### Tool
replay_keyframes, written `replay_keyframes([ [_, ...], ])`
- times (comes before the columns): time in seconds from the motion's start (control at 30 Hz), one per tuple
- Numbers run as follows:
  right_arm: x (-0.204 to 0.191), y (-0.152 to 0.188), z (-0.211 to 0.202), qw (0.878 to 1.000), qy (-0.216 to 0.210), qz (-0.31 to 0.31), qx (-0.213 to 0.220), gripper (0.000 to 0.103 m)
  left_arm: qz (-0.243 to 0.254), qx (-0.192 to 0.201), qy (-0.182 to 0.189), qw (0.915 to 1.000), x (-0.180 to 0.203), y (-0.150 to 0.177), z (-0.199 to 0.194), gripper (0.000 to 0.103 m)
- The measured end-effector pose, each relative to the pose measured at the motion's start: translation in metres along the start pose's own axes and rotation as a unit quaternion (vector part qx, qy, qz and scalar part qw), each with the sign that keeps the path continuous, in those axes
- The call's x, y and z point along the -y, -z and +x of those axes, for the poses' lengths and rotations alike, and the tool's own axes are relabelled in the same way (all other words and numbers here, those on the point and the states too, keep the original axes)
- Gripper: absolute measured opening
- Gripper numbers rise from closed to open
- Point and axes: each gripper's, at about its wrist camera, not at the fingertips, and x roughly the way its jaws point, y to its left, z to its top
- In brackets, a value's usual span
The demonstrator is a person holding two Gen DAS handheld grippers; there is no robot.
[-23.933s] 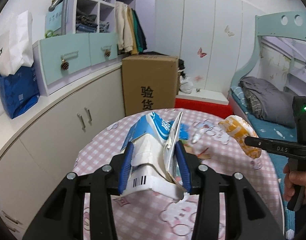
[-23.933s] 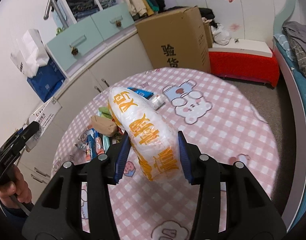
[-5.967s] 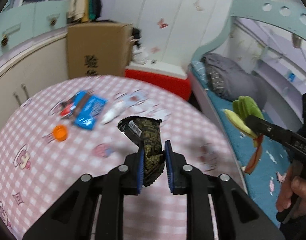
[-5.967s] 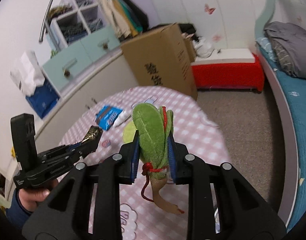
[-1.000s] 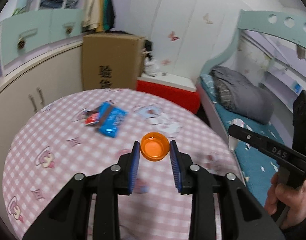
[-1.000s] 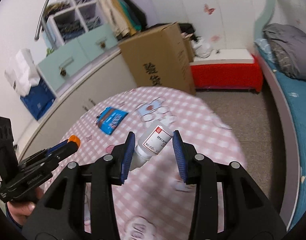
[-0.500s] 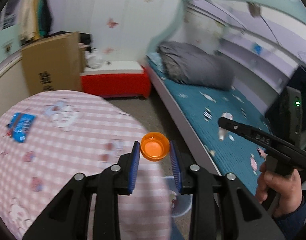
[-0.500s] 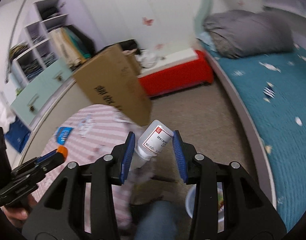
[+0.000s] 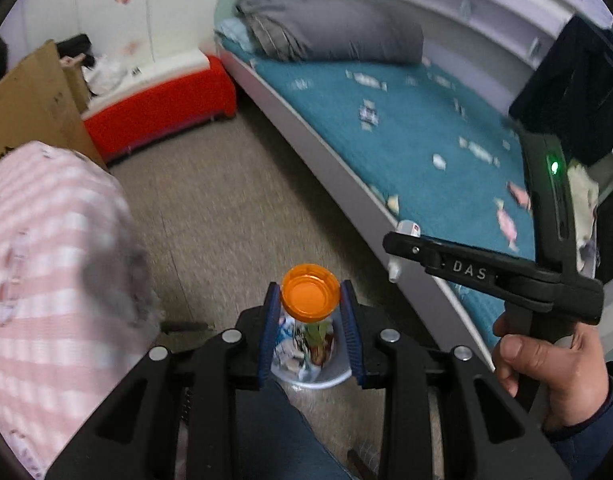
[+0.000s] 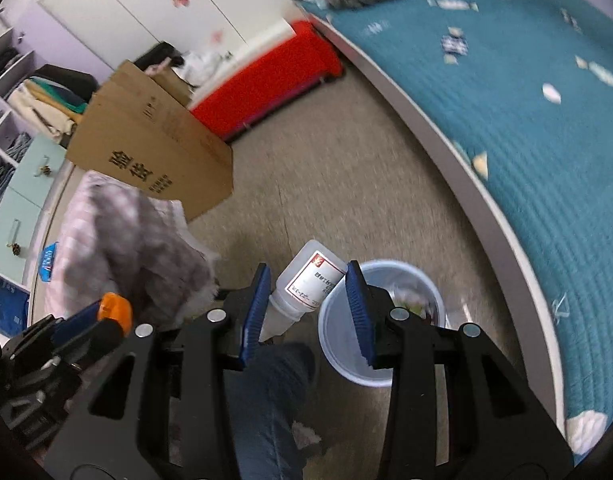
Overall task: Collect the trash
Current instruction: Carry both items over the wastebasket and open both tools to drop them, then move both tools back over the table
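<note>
Left tongs (image 9: 309, 300) grip orange cap (image 9: 309, 293); right tongs (image 10: 306, 304) grip white bottle (image 10: 306, 286).

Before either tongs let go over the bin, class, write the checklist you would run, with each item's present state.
1. Left tongs grip the orange cap: ok.
2. Right tongs grip the white bottle: ok.
3. Cap lines up over the bin: ok in the left view; height above it cannot tell.
4. Bottle over the bin's opening: not ok, it sits left of the rim in the right view.
5. Bin has room left: cannot tell, wrappers inside, depth hidden.
6. Person's knee clear of the drop: cannot tell.
</note>
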Motion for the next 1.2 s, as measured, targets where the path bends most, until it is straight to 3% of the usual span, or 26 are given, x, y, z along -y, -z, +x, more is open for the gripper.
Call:
replay_keyframes([
  [0.23, 0.022, 0.004, 0.031, 0.999, 0.0, 0.025, -0.039, 0.04, 0.002, -0.061, 0.002, 0.9981, -0.001, 0.002, 0.048, 0.03],
  [0.27, 0.025, 0.005, 0.034, 0.999, -0.003, 0.03, -0.043, 0.045, 0.001, -0.068, 0.001, 0.9977, -0.001, 0.002, 0.053, 0.03],
  [0.33, 0.032, 0.006, 0.041, 0.998, -0.008, 0.041, -0.052, 0.057, -0.002, -0.084, 0.004, 0.9965, -0.002, 0.001, 0.061, 0.046],
  [0.37, 0.034, 0.007, 0.044, 0.997, -0.006, 0.043, -0.056, 0.065, -0.004, -0.088, 0.004, 0.9961, -0.003, 0.002, 0.062, 0.068],
  [0.4, 0.038, 0.008, 0.046, 0.997, -0.003, 0.047, -0.059, 0.069, -0.005, -0.089, 0.0, 0.996, -0.003, 0.002, 0.063, 0.08],
  [0.43, 0.04, 0.009, 0.046, 0.997, -0.002, 0.052, -0.06, 0.072, -0.007, -0.083, -0.009, 0.9965, -0.005, 0.002, 0.062, 0.081],
  [0.5, 0.044, 0.01, 0.045, 0.996, 0.001, 0.061, -0.059, 0.089, -0.013, -0.081, -0.011, 0.9966, -0.005, 0.0, 0.06, 0.082],
  [0.57, 0.046, 0.01, 0.041, 0.996, 0.011, 0.065, -0.055, 0.095, -0.021, -0.081, -0.015, 0.9964, -0.006, -0.003, 0.056, 0.083],
  [0.73, 0.04, 0.005, 0.028, 0.996, 0.03, 0.065, -0.045, 0.097, -0.027, -0.043, -0.015, 0.9986, -0.007, -0.012, 0.025, 0.084],
  [0.97, 0.004, -0.012, -0.005, 0.999, 0.02, 0.036, -0.005, 0.097, -0.037, 0.035, -0.014, 0.9986, -0.017, -0.023, -0.046, 0.085],
  [1.2, -0.089, -0.039, -0.038, 0.998, -0.012, -0.035, 0.046, 0.097, -0.067, 0.124, -0.044, 0.989, -0.057, -0.021, -0.126, 0.088],
])
